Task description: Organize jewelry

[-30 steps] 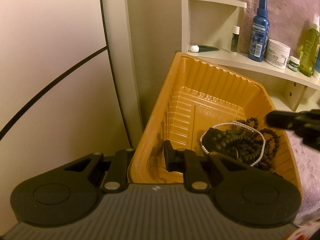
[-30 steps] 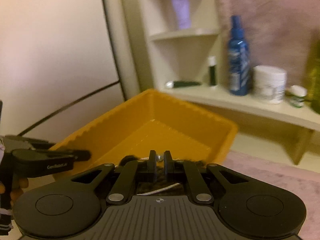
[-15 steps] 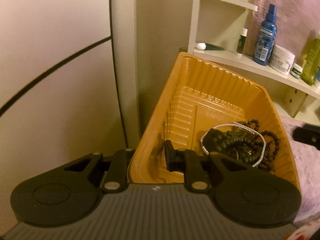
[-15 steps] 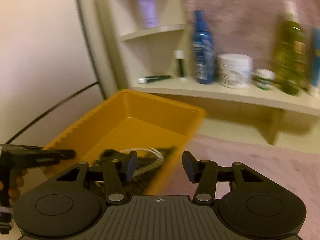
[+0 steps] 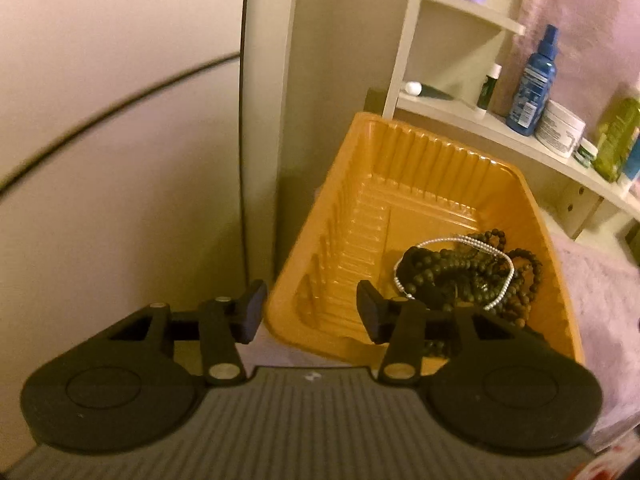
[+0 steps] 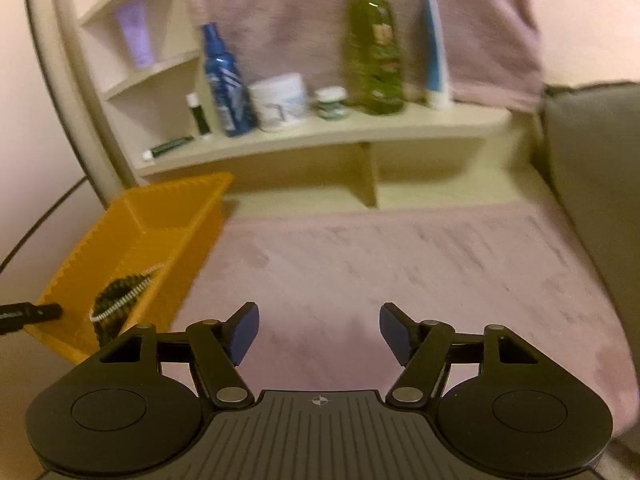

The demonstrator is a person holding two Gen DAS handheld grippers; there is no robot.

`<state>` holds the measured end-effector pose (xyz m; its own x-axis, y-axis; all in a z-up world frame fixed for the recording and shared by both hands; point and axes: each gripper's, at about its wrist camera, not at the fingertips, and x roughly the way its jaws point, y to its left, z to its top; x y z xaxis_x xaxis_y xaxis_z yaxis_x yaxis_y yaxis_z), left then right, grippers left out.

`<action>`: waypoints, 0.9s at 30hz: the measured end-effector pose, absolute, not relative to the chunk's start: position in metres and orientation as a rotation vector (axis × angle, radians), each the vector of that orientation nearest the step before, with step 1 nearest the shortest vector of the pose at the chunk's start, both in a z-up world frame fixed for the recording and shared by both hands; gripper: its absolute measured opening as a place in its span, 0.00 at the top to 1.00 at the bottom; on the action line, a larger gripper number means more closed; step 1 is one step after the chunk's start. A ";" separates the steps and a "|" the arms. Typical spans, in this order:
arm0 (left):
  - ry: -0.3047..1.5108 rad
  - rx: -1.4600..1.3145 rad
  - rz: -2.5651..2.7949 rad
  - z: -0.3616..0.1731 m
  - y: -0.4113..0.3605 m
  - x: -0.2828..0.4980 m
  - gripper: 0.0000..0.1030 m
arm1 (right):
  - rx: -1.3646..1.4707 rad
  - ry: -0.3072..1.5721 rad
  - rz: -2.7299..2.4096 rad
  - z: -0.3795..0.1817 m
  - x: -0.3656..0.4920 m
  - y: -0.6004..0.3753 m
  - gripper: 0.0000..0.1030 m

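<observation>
1. Step in hand: a drop-off looks just finished. The left gripper (image 5: 310,312), low centre of the left wrist view, straddles the near left rim of the orange tray (image 5: 404,152); its jaws are opening, and the tray wall passes between them with no pad pressing on it.
2. The right gripper (image 6: 319,332), low centre of the right wrist view, hangs above the pink blanket (image 6: 400,264). Its jaws are opening too, spread wide, with nothing between them.
3. The task's things: a heap of dark bead strands (image 5: 472,276) with a thin string of white beads (image 5: 448,242) looped over it, lying in the tray's near right corner. In the right wrist view the same heap shows at lower left, inside the tray.
4. The rest of the tray floor is bare ribbed plastic.
5. On the shelf (image 6: 320,136) across the upper part of that view stand a blue spray bottle (image 6: 224,84), a white jar (image 6: 280,100) and a green bottle (image 6: 374,52); none holds jewelry that I can see.
6. Next move, as I judge it: no loose jewelry shows on the blanket, so the right gripper must search further, or the task is near done.
</observation>
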<state>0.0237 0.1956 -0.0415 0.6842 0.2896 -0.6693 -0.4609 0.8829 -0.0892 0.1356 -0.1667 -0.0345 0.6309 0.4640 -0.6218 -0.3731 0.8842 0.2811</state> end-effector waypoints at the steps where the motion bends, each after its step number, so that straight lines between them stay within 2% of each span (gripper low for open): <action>1: 0.698 -0.246 0.426 -0.038 0.193 0.021 0.54 | 0.125 0.758 0.473 -0.034 0.131 -0.170 0.35; 12: 0.698 -0.108 0.221 0.012 0.091 0.006 0.44 | 0.102 0.822 0.463 -0.015 0.088 -0.186 0.35; 27: 0.812 -0.091 0.010 0.001 0.004 0.015 0.44 | 0.146 0.829 0.428 -0.001 0.061 -0.211 0.35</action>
<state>0.0151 0.0042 0.0010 0.6885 -0.0263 -0.7247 -0.0437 0.9960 -0.0777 0.0611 -0.2107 -0.0010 0.5961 0.4233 -0.6823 -0.3110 0.9052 0.2898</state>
